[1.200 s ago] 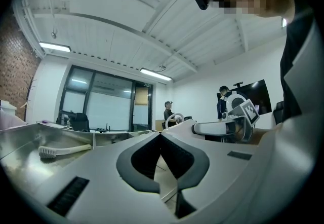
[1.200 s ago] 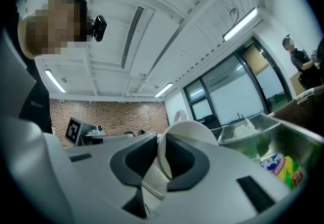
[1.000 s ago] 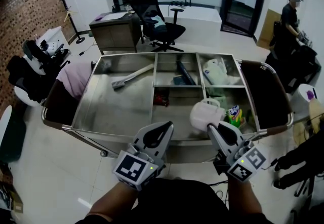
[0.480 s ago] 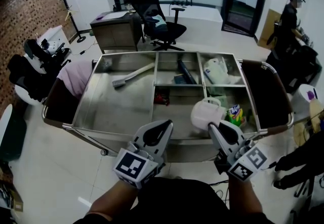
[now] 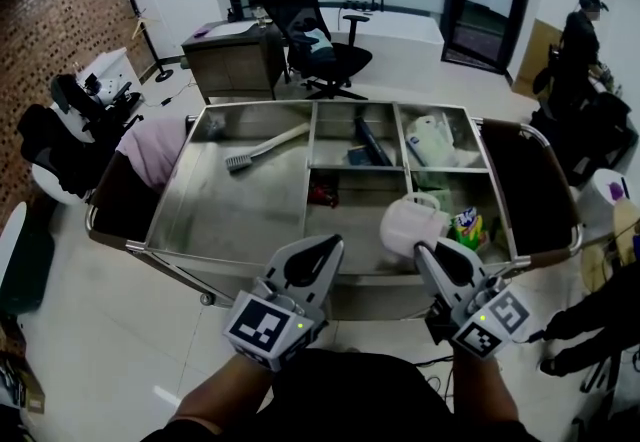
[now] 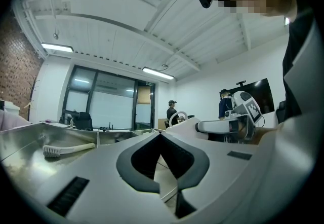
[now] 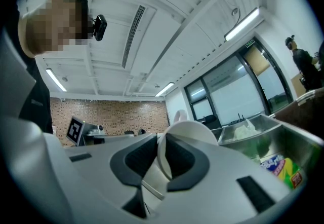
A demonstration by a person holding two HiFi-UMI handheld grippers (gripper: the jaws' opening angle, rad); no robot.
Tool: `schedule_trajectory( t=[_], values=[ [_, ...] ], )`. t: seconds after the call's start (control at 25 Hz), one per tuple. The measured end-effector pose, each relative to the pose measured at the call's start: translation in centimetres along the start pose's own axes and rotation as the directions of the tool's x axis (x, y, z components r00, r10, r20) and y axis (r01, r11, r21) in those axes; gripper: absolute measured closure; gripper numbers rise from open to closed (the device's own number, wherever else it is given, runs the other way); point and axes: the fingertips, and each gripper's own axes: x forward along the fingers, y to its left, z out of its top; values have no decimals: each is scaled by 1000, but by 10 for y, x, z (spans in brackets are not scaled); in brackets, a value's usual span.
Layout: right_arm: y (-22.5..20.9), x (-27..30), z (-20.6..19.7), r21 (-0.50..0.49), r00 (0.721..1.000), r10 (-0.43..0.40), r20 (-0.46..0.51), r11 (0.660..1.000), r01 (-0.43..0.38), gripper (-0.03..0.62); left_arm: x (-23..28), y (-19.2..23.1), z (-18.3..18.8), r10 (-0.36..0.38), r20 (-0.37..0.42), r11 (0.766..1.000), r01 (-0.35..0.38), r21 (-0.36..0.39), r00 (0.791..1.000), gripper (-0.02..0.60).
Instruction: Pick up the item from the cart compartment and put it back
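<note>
The right gripper (image 5: 432, 250) clamps the thin curved rim of the smooth white plastic jug (image 5: 410, 227) over the steel cart (image 5: 200, 260). The left gripper (image 5: 325, 250) has its jaws together, empty.

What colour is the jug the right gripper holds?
The jug is plain white; the head view shows it best.

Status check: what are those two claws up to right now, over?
Left gripper shut, empty. Right gripper clamped on the white cup by its rim, above the cart. Colourful packet alongside, nothing blocking.
</note>
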Motion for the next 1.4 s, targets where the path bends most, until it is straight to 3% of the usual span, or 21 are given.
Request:
schedule_trajectory(
  t=[0.36,0.56,0.84,1.12,1.4],
  values=[
    [-3,1,2,-18,1000,-3,17,1000,3,528,2,1,-2,1,-4,1000,-1,-1,1000,581],
    [-5,6,-1,0,1000,-1,-21,1000,1,528,0,2,-1,4,-2,1000,-4,0,1000,581],
    [-10,38,6,-122,991,16,-134,992,-32,528,-1,4,-1,12,2,1000,-12,0,1000,581],
    [-26,88,-8,-247,942,-8,-336,966,-80,528,-5,5,-2,21,6,1000,-21,-6,1000,581],
    [-36,131,-38,-312,862,-39,-506,940,-141,528,-8,10,-2,34,9,999,-34,-11,999,581]
  ],
)
